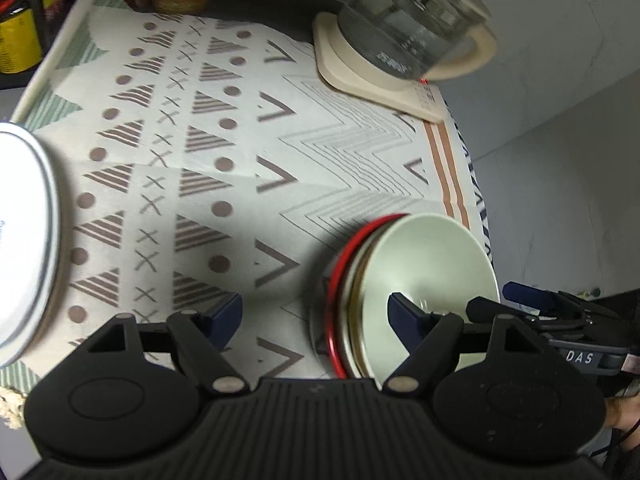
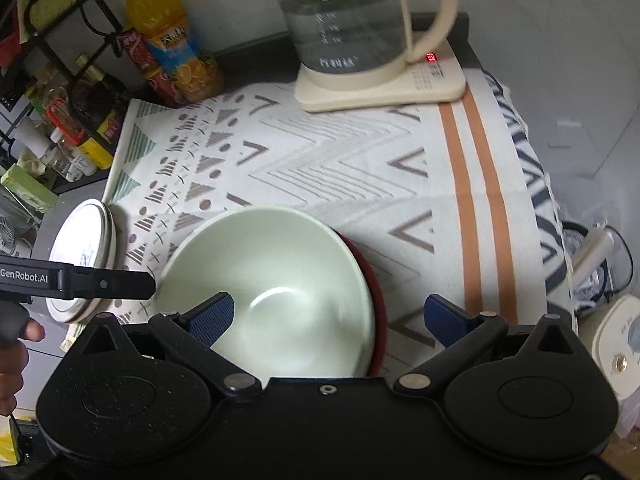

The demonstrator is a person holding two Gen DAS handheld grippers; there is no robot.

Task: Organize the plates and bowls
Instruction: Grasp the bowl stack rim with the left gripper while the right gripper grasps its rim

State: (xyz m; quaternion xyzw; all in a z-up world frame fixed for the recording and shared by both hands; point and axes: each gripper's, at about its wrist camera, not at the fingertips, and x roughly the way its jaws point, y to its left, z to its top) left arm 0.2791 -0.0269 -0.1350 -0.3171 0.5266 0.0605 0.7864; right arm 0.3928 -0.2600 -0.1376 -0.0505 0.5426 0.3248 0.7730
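Observation:
A pale green bowl point(image 2: 276, 280) sits nested on a red-rimmed dish point(image 2: 376, 300) on the patterned cloth. In the left wrist view the same stack point(image 1: 432, 276) lies low at the right, with the red rim point(image 1: 340, 280) on its left side. My right gripper point(image 2: 330, 314) is open, its fingers astride the bowl's near side, the left pad point(image 2: 212, 318) over the bowl. My left gripper point(image 1: 316, 316) is open and empty, just left of the stack. A white plate with a metallic rim point(image 1: 24, 240) lies at the cloth's left edge; it also shows in the right wrist view point(image 2: 82, 256).
A glass kettle point(image 2: 352, 28) on a cream base point(image 2: 384, 88) stands at the back right. Bottles and snack packs point(image 2: 168, 48) stand at the back left beside a black rack point(image 2: 60, 80). The table edge point(image 2: 536, 200) drops off on the right.

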